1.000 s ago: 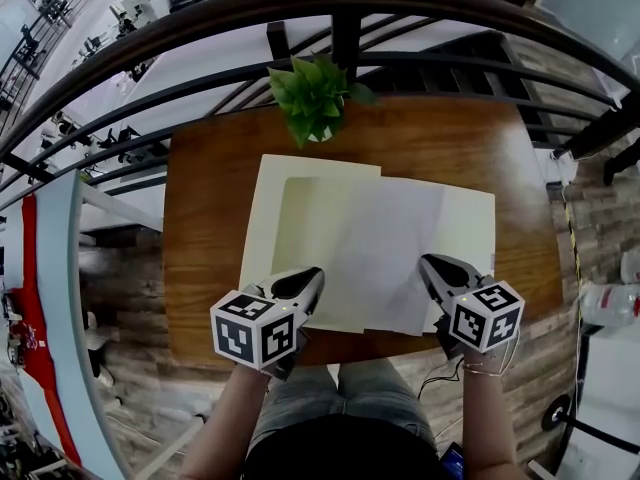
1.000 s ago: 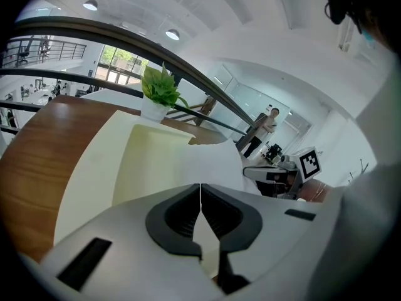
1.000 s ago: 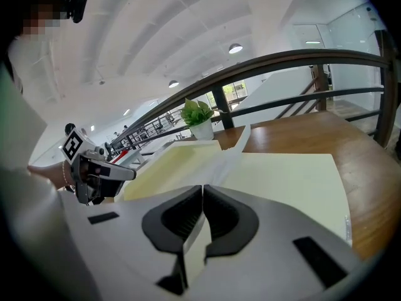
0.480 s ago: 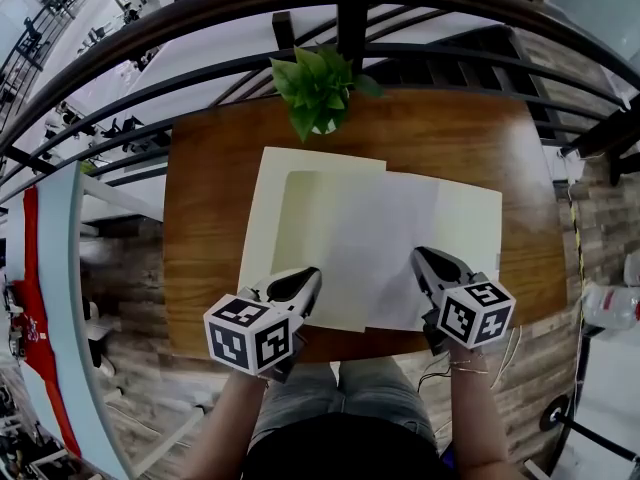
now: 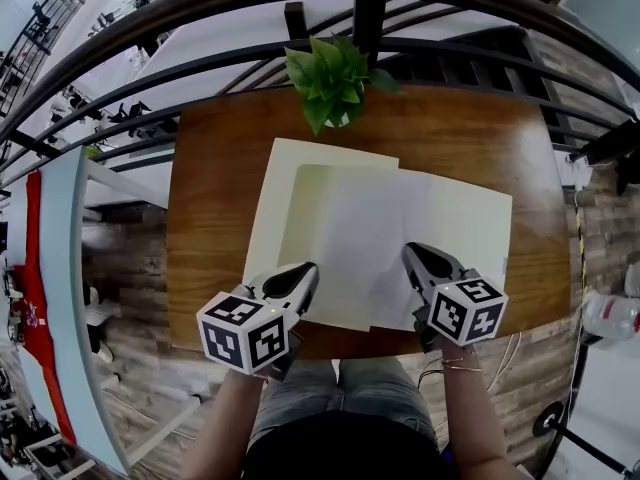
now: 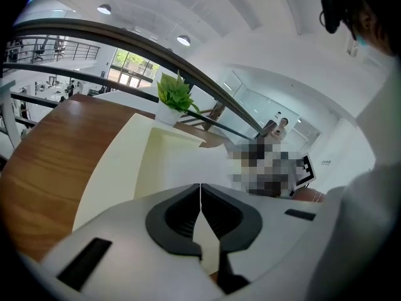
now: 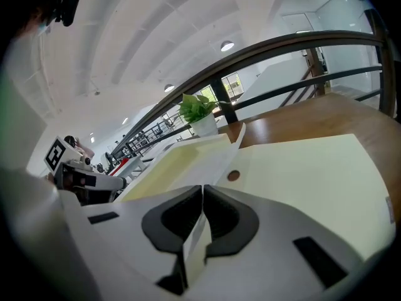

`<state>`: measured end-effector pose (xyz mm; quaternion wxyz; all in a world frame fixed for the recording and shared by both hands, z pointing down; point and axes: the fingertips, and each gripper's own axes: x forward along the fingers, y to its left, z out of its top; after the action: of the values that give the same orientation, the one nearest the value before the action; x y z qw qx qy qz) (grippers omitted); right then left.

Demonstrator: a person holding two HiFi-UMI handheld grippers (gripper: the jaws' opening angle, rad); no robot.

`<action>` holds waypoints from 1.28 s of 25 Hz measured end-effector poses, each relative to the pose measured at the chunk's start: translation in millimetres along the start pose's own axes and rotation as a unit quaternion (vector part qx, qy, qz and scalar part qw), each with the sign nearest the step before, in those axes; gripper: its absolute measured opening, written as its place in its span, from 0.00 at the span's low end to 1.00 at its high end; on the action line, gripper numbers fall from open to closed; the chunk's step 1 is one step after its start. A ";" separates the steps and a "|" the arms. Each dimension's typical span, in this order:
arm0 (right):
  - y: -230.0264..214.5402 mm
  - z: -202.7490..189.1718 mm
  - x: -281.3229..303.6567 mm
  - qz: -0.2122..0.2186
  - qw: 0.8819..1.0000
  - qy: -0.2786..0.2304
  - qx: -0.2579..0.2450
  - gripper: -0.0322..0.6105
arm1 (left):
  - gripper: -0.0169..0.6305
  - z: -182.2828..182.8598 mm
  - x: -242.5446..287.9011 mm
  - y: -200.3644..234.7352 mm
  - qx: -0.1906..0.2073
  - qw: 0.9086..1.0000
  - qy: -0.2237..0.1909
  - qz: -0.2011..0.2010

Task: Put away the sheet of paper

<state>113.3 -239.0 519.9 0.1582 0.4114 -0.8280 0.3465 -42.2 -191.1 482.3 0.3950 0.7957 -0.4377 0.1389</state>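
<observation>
A cream folder (image 5: 268, 200) lies open on the wooden table (image 5: 205, 198), with a white sheet of paper (image 5: 365, 238) over its middle. The sheet's left part runs under the folder's raised upper leaf, whose pale yellow inside shows. My left gripper (image 5: 303, 273) is shut on that leaf's near edge; a cream strip sits between its jaws in the left gripper view (image 6: 200, 190). My right gripper (image 5: 412, 256) is shut on the sheet's near edge, and the white edge runs between its jaws (image 7: 202, 190). The folder's right part (image 7: 313, 174) lies bare.
A small potted plant (image 5: 330, 78) stands at the table's far edge, just beyond the folder. A dark curved railing (image 5: 200, 8) runs behind the table, with a drop to a lower floor beyond it. The person's legs are at the near edge.
My right gripper has moved left with the sheet, which has slid further under the folder's leaf, baring more of the folder's right side. The left gripper has stayed on the leaf.
</observation>
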 end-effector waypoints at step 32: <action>44.8 -4.8 57.5 0.040 0.997 0.053 -0.024 0.10 | 0.06 -6.4 -20.6 16.4 -0.028 0.999 -0.007 0.016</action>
<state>42.5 -249.6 534.9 0.1979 0.3550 -0.8425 0.3535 -66.5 -179.3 483.1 0.4117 0.7784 -0.4566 0.1268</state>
